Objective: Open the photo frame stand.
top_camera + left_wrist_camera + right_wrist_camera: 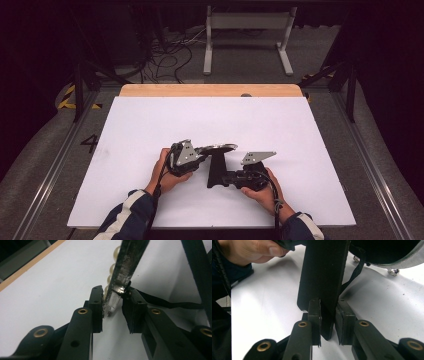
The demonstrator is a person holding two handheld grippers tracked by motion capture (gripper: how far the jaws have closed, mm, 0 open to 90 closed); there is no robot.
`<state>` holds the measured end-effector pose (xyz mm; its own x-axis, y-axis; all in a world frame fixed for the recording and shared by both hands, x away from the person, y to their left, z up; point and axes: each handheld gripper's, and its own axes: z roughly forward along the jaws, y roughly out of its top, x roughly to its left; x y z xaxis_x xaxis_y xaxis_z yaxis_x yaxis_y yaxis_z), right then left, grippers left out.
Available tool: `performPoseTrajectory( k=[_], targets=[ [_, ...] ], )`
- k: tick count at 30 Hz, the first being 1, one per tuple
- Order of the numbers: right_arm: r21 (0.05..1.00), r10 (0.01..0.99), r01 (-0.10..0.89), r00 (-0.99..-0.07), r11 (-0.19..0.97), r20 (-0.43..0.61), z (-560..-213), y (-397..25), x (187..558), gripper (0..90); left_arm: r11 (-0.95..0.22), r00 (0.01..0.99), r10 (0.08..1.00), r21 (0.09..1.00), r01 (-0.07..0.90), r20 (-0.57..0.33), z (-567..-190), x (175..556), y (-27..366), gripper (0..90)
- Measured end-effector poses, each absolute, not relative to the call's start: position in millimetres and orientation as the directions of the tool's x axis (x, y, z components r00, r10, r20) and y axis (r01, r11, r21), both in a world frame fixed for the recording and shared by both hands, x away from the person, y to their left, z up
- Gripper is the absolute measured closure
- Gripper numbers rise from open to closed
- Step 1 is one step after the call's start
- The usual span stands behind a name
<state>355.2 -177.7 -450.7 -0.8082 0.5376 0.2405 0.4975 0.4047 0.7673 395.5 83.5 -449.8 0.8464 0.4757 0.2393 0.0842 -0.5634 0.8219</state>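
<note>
A round frame (220, 148) with a silvery rim is held edge-up over the white table. Its rim (125, 267) is dark and glittery, set with pearl beads (112, 267) and a clear stone. My left gripper (200, 152) (112, 307) is shut on that rim at its left end. A flat black stand flap (216, 170) (324, 272) hangs from the frame's back, and a thin black ribbon (355, 272) ties it to the frame. My right gripper (225, 178) (327, 315) comes in from the right and is shut on the flap's lower end.
A white sheet (150, 125) covers the table, with a wooden strip (210, 90) along the far edge. On the floor beyond stand a white metal frame (247, 35) and loose cables (165, 55). Rails run along both sides of the table.
</note>
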Motion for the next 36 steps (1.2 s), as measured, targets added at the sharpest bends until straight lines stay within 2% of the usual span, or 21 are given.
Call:
performPoseTrajectory(
  k=[3,12,23,28,30,32,36],
  targets=[
    [0.769,0.541,0.491,-0.809,0.410,0.229,-450,-178,354,76.3,-0.551,0.850,0.477,0.830,0.088,0.226,-449,395,86,70.6],
    [0.780,0.560,0.478,-0.803,0.403,0.203,-445,-182,350,77.4,-0.525,0.858,0.475,0.845,0.098,0.195,-444,395,96,63.4],
    [0.808,0.587,0.410,-0.803,0.423,0.100,-433,-185,337,80.7,-0.528,0.858,0.476,0.843,0.102,0.194,-436,388,112,46.4],
    [0.820,0.590,0.364,-0.806,0.442,0.040,-426,-185,330,80.5,-0.531,0.853,0.486,0.839,0.114,0.191,-432,384,119,31.9],
    [0.824,0.589,0.354,-0.808,0.442,0.031,-425,-184,329,80.5,-0.528,0.854,0.487,0.841,0.119,0.184,-432,382,121,29.3],
    [0.836,0.588,0.329,-0.809,0.439,0.010,-421,-183,325,79.1,-0.524,0.854,0.490,0.842,0.127,0.176,-431,381,123,27.9],
    [0.849,0.599,0.303,-0.800,0.432,-0.019,-417,-181,319,69.7,-0.524,0.853,0.494,0.840,0.138,0.168,-429,377,126,24.0]
  ],
)
